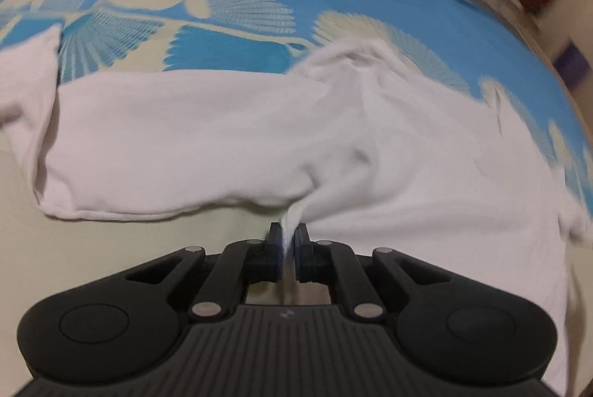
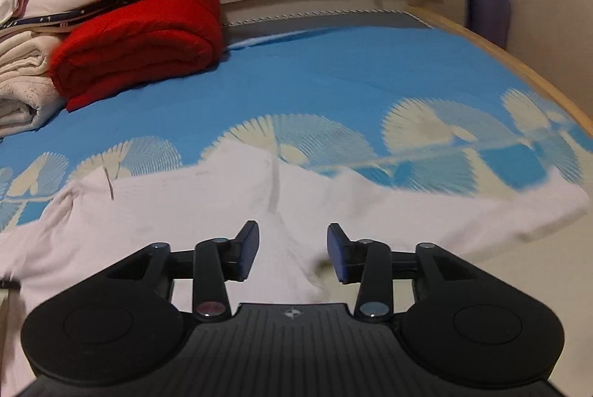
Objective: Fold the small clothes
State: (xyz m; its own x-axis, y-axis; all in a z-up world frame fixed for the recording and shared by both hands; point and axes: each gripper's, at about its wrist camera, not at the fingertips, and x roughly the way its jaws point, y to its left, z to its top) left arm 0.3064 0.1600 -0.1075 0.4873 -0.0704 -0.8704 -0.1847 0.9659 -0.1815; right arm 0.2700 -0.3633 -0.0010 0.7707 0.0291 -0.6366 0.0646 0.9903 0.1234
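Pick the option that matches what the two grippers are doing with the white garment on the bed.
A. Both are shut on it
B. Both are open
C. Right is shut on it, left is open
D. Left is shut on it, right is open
D: the left gripper pinches a tuft of the white garment between closed pads, while the right gripper hovers with its fingers spread apart, holding nothing.
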